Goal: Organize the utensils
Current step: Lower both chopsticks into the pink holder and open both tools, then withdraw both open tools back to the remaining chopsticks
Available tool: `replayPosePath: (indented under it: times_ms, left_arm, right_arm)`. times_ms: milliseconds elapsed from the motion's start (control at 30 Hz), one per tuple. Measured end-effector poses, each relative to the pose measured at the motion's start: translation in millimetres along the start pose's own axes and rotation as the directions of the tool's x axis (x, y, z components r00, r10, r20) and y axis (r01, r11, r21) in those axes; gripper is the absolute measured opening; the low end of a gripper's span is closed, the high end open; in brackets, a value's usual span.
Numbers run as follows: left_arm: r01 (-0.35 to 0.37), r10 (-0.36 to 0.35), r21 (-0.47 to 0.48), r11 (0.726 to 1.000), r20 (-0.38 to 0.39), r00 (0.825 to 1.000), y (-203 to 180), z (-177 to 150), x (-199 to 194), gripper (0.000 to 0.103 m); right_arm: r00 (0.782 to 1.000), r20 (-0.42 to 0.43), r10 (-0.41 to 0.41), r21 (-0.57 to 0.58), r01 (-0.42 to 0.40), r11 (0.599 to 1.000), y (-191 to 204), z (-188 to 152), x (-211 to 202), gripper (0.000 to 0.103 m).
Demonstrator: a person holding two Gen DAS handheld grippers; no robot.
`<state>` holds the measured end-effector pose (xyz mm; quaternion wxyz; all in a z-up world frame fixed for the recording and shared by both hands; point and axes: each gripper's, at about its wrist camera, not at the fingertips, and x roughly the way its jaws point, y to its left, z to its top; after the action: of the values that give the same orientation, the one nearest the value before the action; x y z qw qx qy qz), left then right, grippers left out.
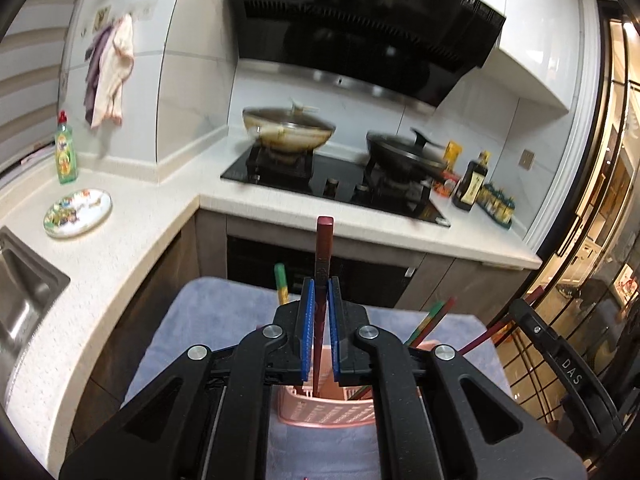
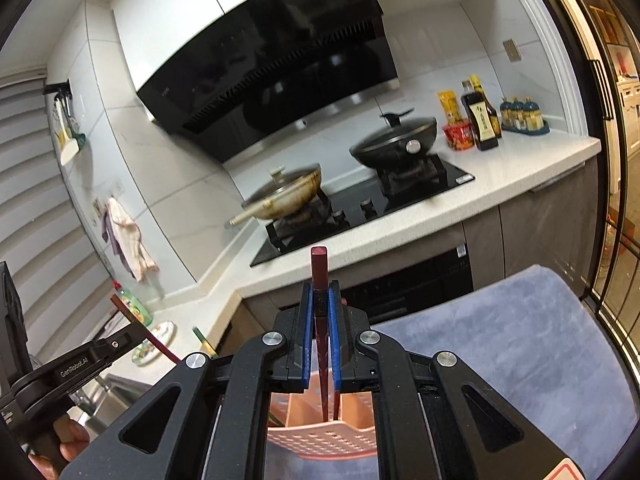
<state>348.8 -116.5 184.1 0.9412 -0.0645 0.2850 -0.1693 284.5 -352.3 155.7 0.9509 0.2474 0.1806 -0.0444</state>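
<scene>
My left gripper [image 1: 320, 285] is shut on a dark red chopstick [image 1: 323, 248] that stands upright, its lower end inside the pink perforated utensil basket [image 1: 324, 410]. Other chopsticks, green-and-yellow [image 1: 281, 280] and red-green [image 1: 430, 320], lean in that basket. My right gripper [image 2: 320, 290] is shut on another dark red chopstick [image 2: 319, 270], whose tip also reaches into the pink basket [image 2: 320, 440]. The basket rests on a blue-grey towel [image 2: 500, 340]. The right gripper's body [image 1: 560, 356] shows at the right of the left wrist view; the left gripper [image 2: 80, 364], in a hand, shows at the lower left of the right wrist view.
A white L-shaped counter [image 1: 132, 240] holds a steel sink [image 1: 24, 292], a patterned plate [image 1: 78, 212] and a green soap bottle [image 1: 65, 152]. Two lidded woks [image 1: 288, 128] [image 1: 404, 152] sit on the black hob. Sauce bottles [image 2: 482, 116] stand at the counter's right end.
</scene>
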Motion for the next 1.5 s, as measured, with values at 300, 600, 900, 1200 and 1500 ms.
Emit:
replayPosePath:
  times_ms: [300, 600, 900, 1200, 1500]
  left_arm:
    - [-0.021, 0.021, 0.002, 1.000, -0.033, 0.999, 6, -16, 13, 0.008]
    - [-0.084, 0.083, 0.074, 0.994, 0.012, 0.996, -6, -24, -16, 0.031]
    - [-0.134, 0.132, 0.114, 0.984, 0.022, 0.991, -9, -41, -56, 0.032]
    - [-0.159, 0.163, 0.134, 0.978, -0.014, 0.987, 2, -83, -96, 0.043]
    - [-0.173, 0.190, 0.152, 0.973, -0.105, 0.976, 20, -154, -119, 0.043]
  right_arm:
    - [0.999, -0.037, -0.008, -0.002, 0.008, 1.000, -6, -14, 7, 0.015]
    - [0.999, -0.019, 0.027, -0.001, -0.027, 1.000, -4, -17, -31, 0.015]
    - [0.998, -0.041, 0.051, -0.035, -0.053, 0.998, 4, -38, -79, 0.021]
    - [0.994, -0.106, 0.015, -0.138, -0.030, 0.990, 9, -92, -131, 0.024]
    - [0.972, -0.229, -0.045, -0.206, -0.003, 0.978, 1, -171, -171, 0.024]
